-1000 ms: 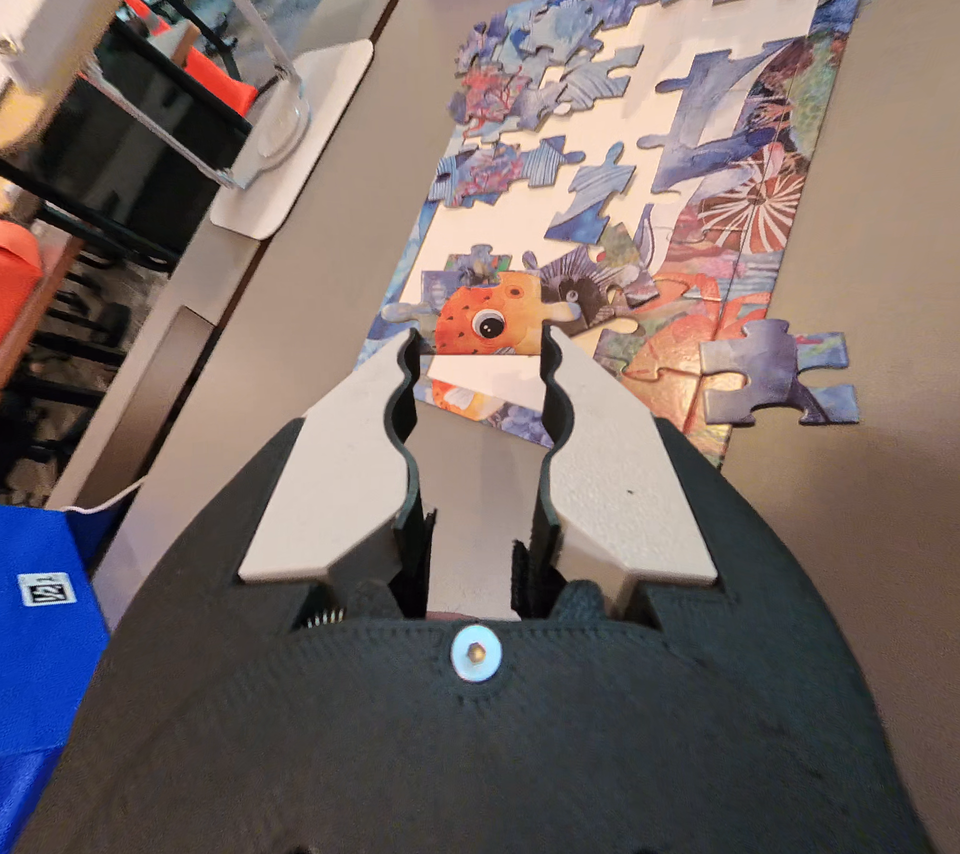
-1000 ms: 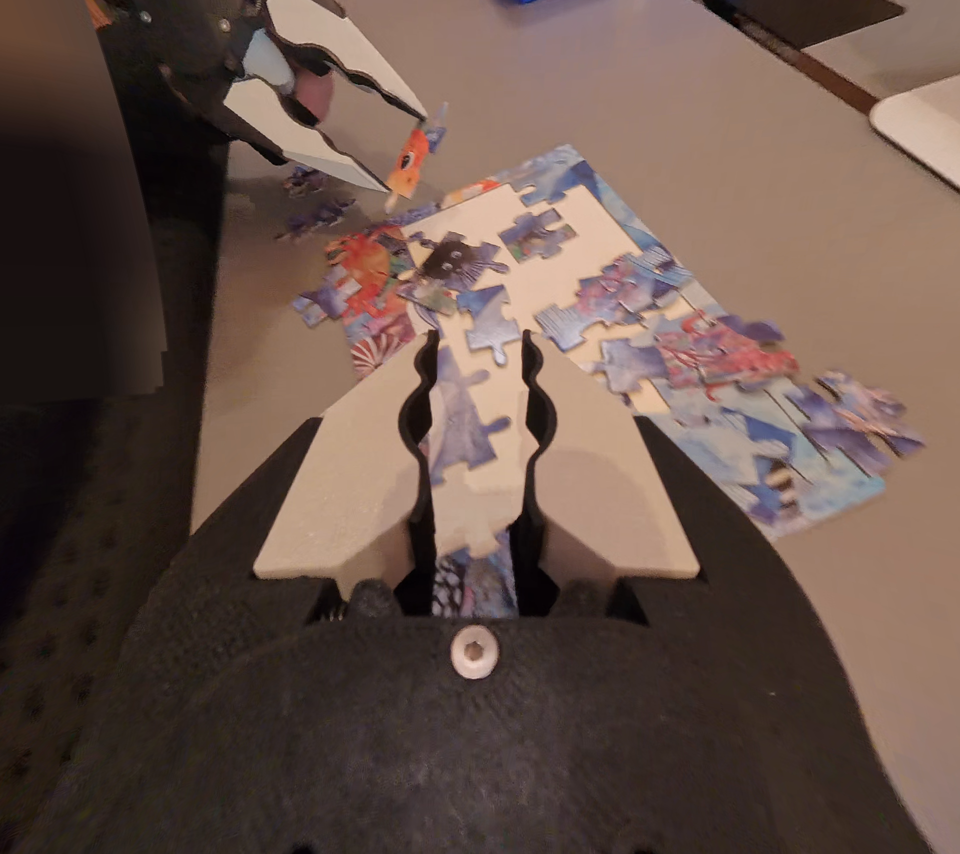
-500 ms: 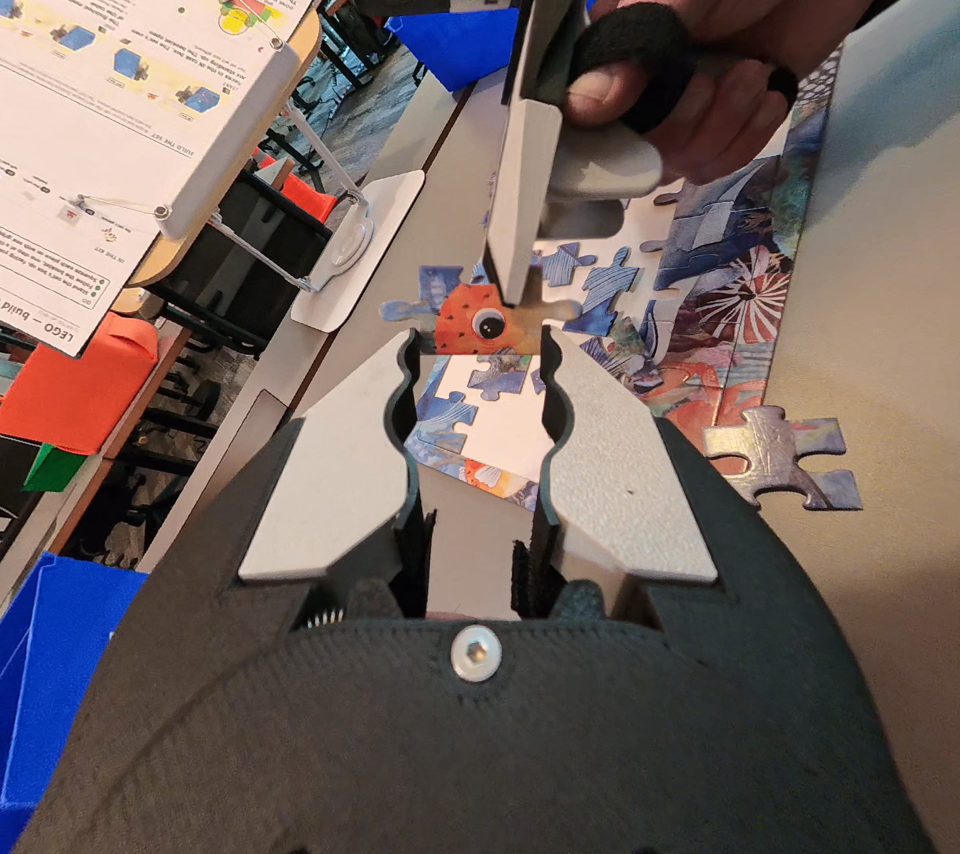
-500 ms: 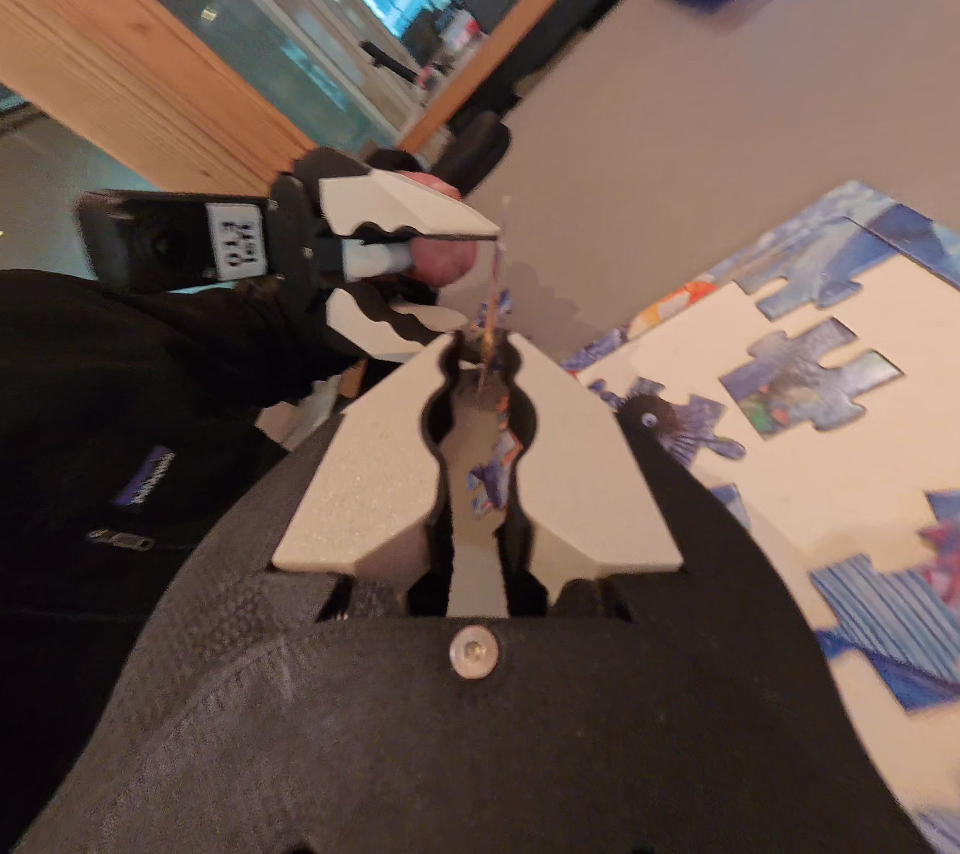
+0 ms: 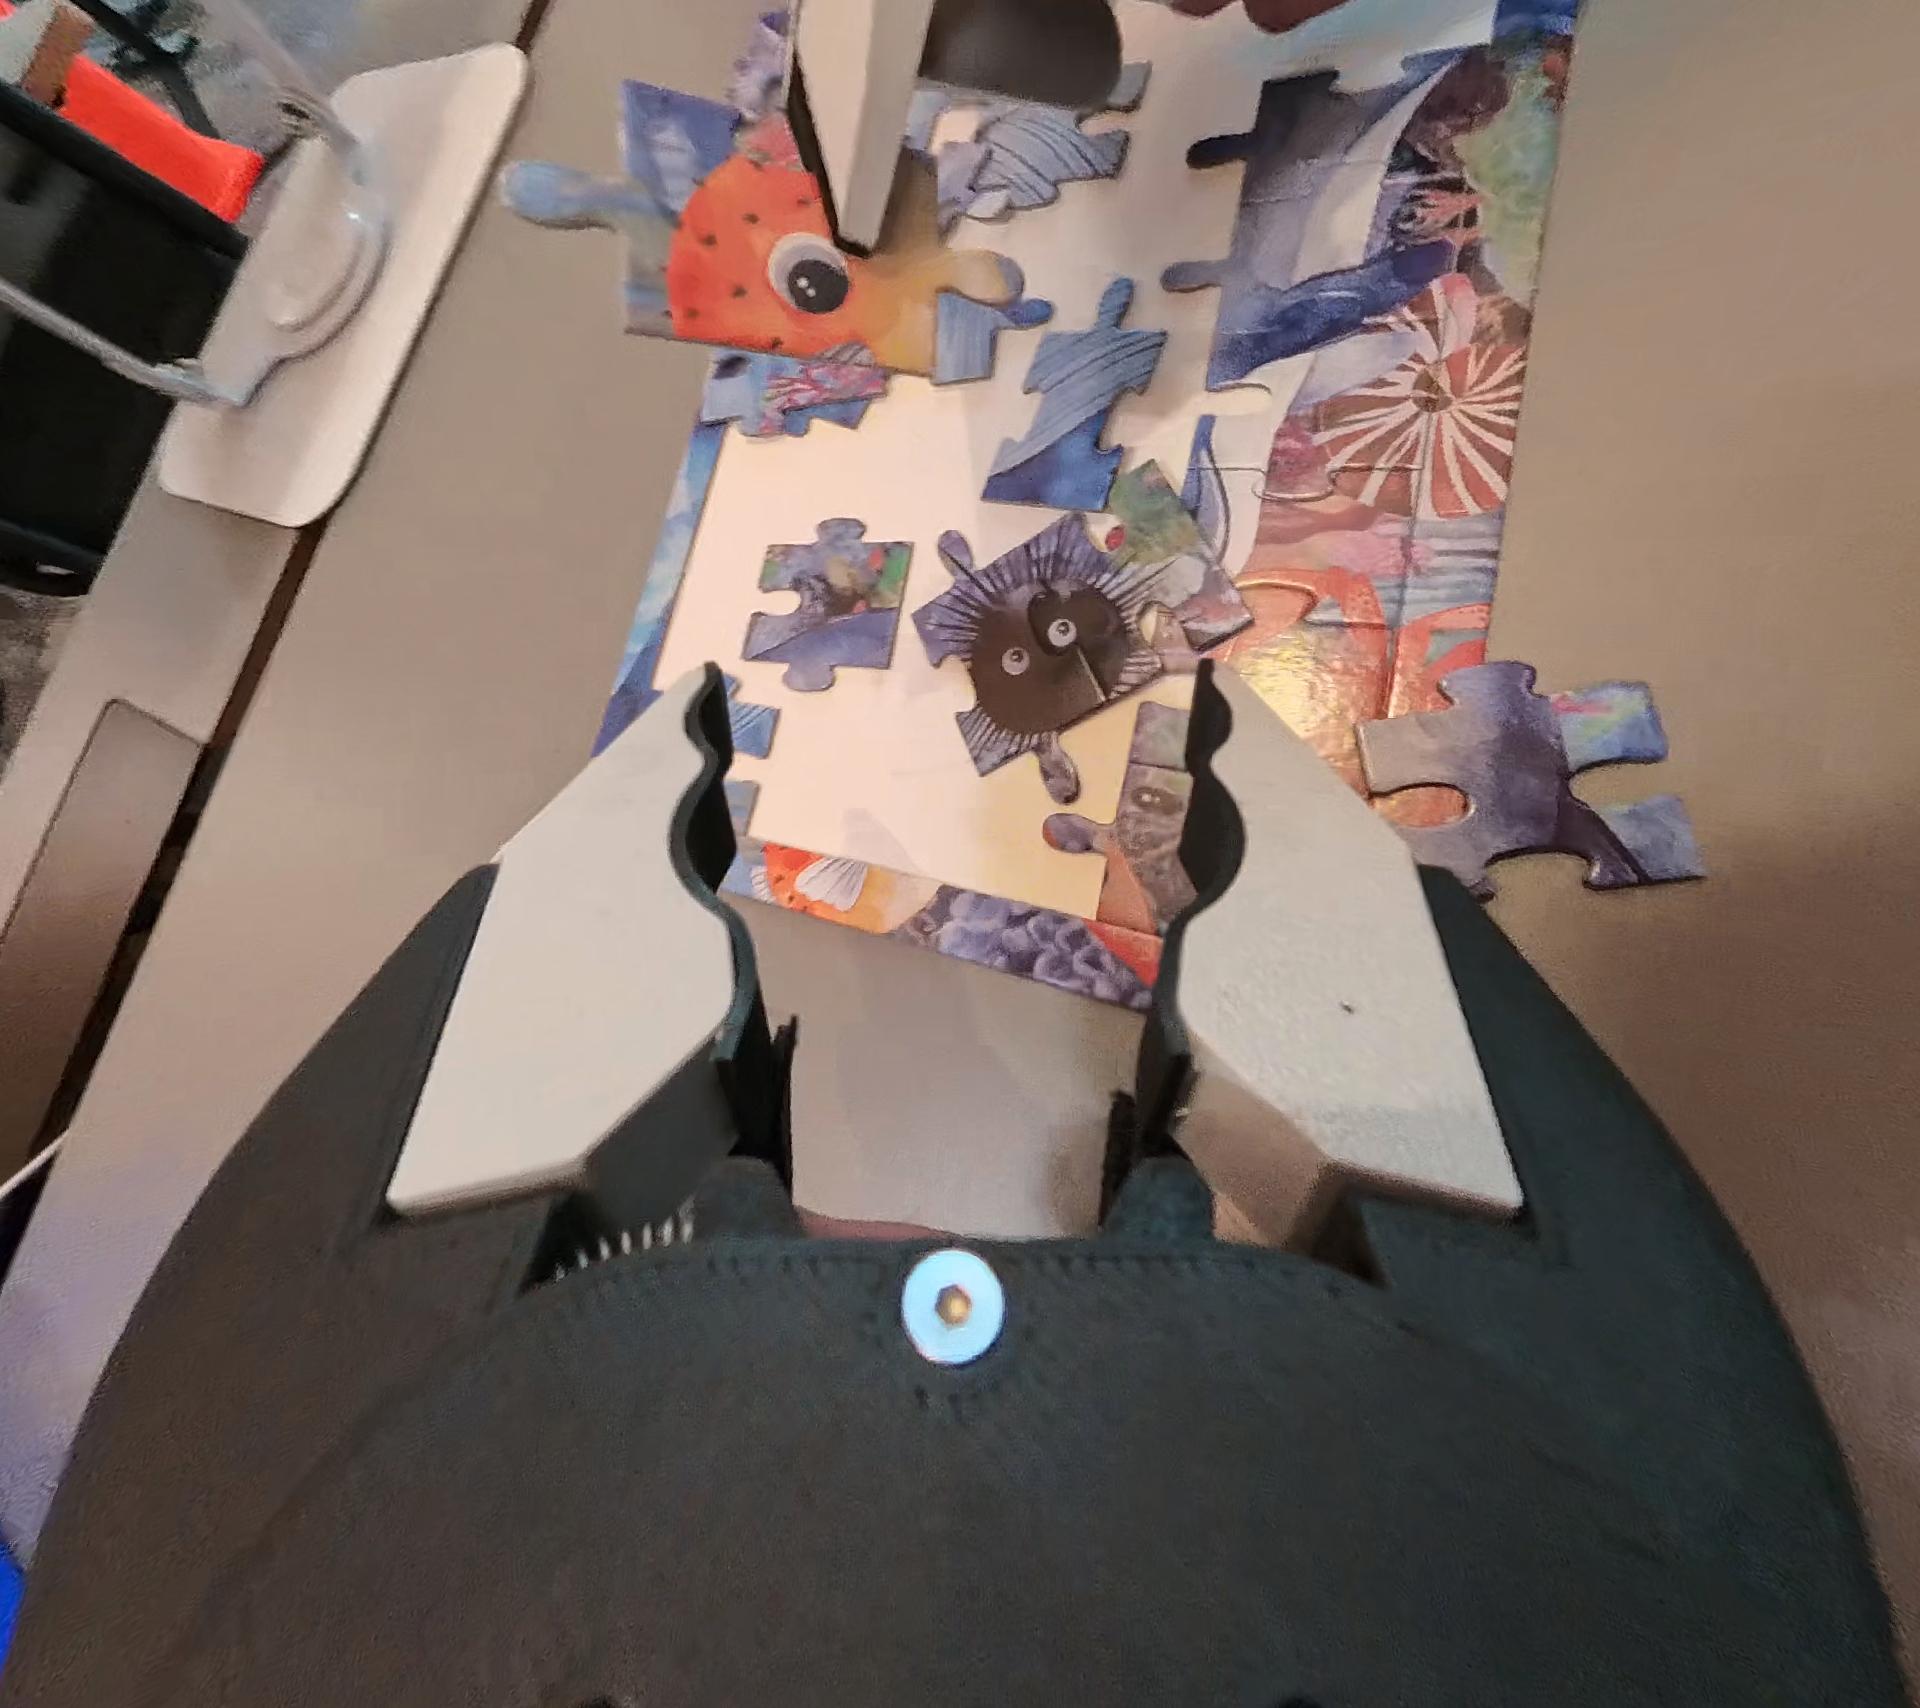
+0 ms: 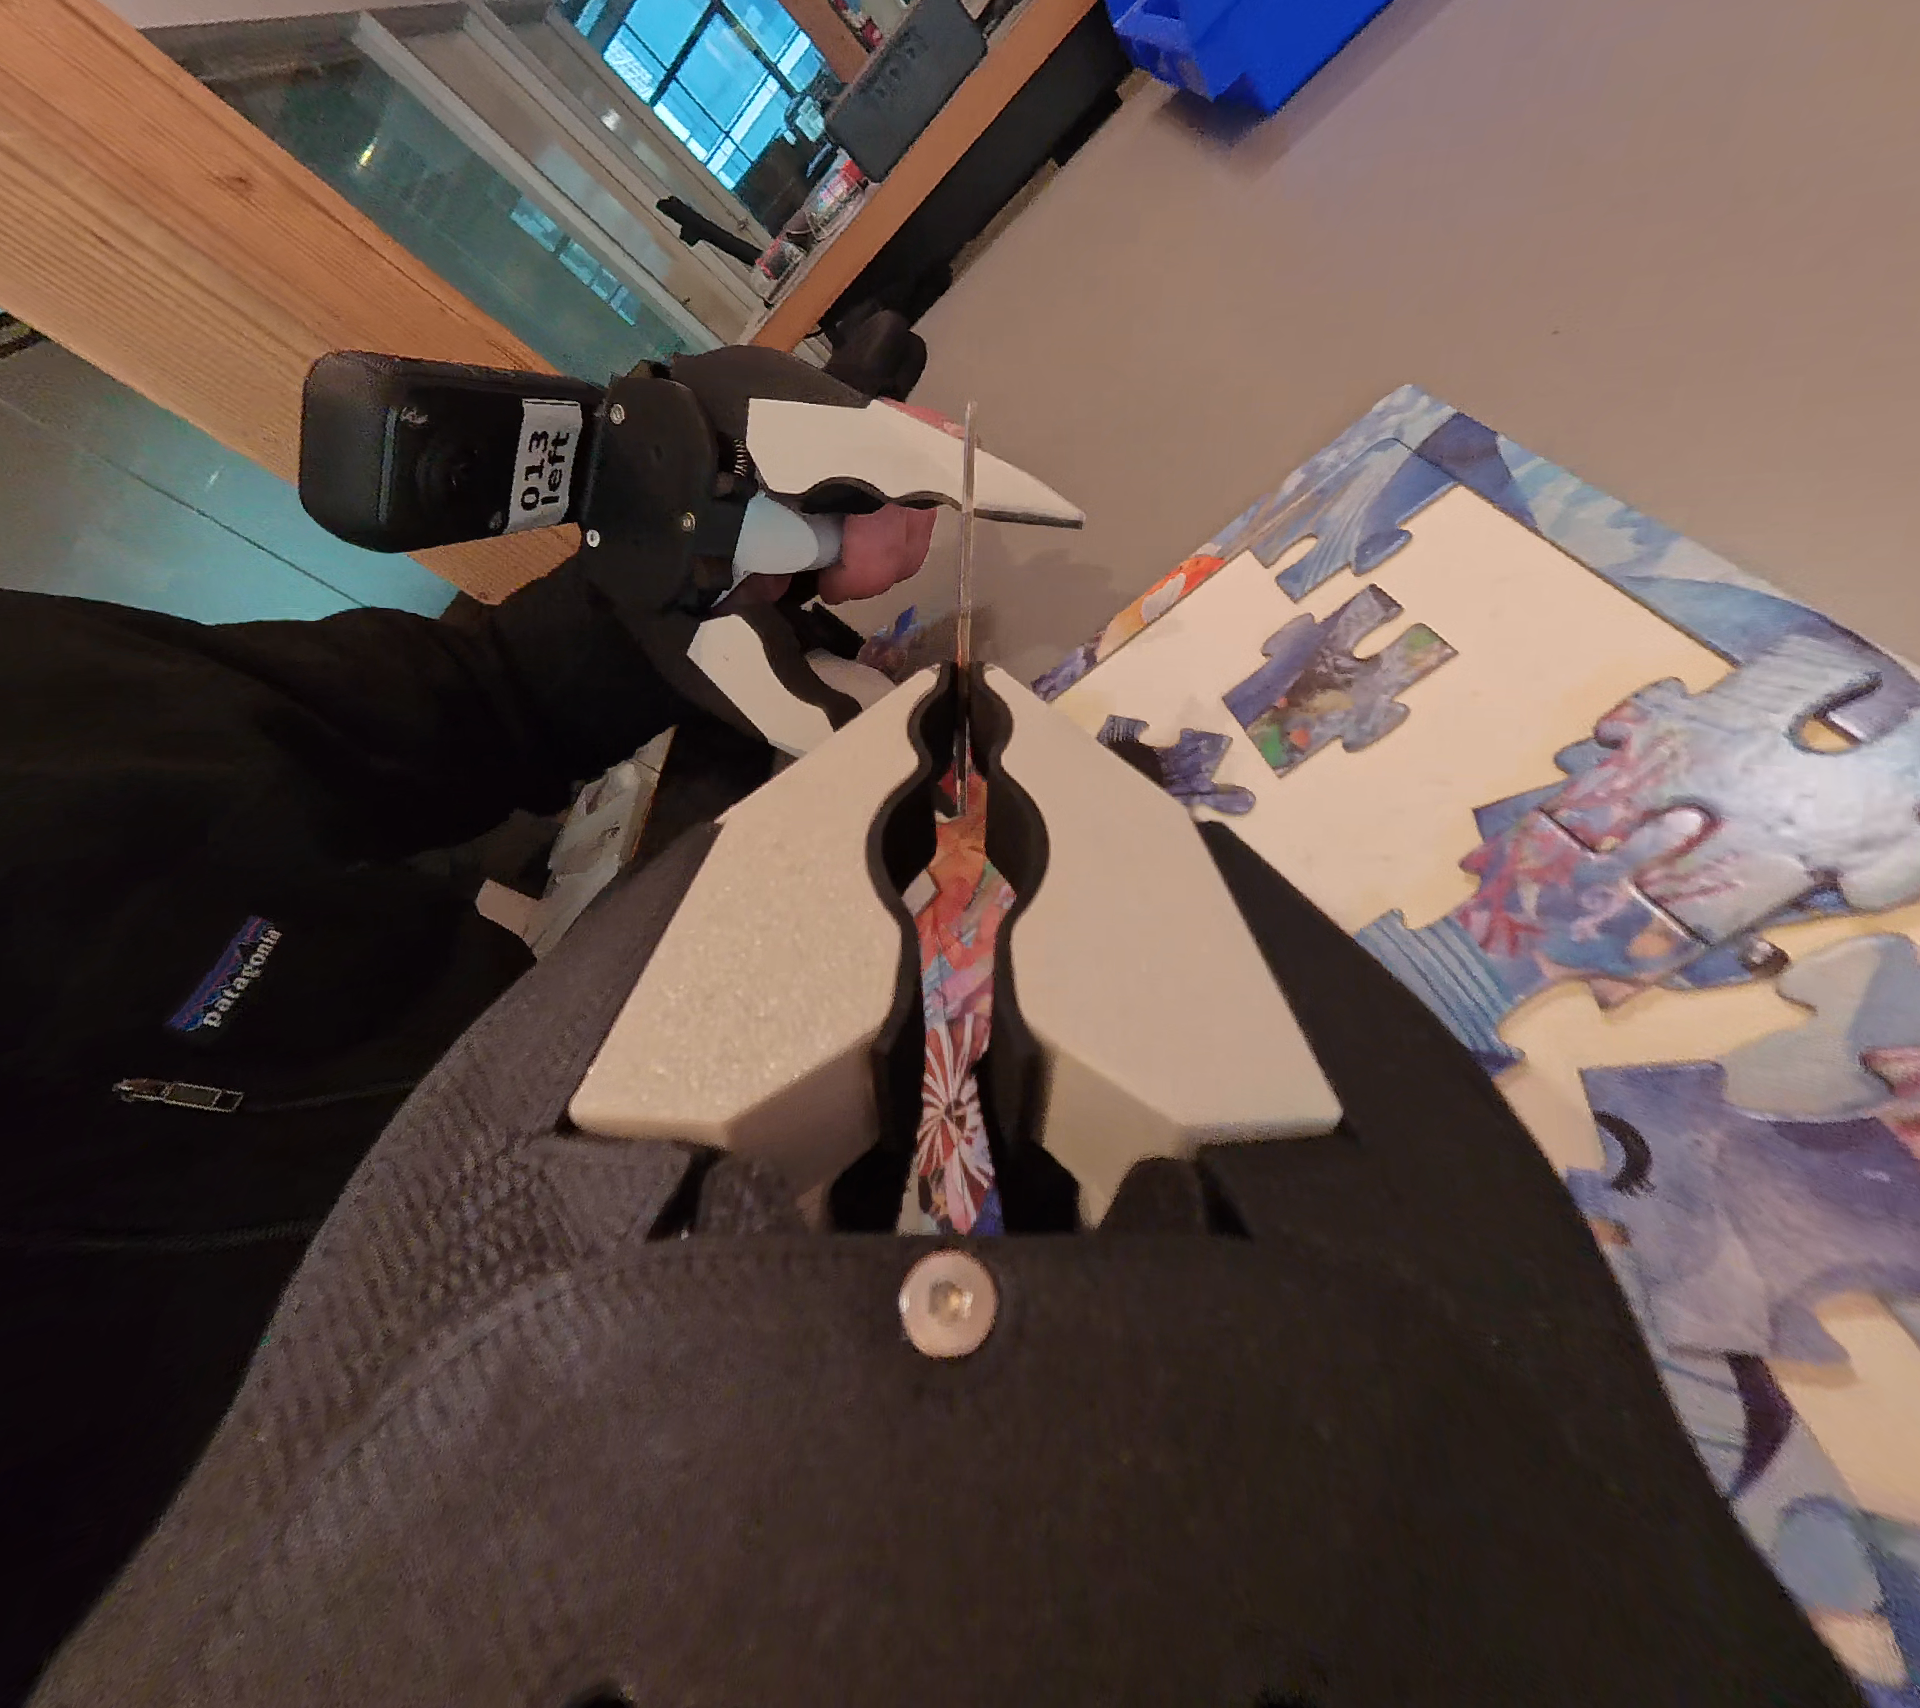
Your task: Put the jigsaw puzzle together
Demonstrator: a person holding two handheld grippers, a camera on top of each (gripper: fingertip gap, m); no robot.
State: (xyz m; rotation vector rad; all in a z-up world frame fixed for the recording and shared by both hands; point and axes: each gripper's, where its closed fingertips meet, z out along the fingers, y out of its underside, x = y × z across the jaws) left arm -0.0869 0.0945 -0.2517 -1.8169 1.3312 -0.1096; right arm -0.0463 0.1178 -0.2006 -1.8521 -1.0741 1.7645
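Right gripper (image 5: 862, 224) jaws clamped on the orange fish piece (image 5: 790, 276), held in the air above the puzzle tray (image 5: 883, 785) on the desk (image 5: 436, 619). Left gripper (image 5: 951, 723) jaws apart, empty. Right strip looks assembled; middle mostly bare, several pieces loose. Tray's far end is cut off.

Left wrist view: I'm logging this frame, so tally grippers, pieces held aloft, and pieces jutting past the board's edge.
Grippers: 2 (left gripper, right gripper)
Held aloft: 1 (orange fish piece)
Jutting out: 1 (purple piece)
Total: 4
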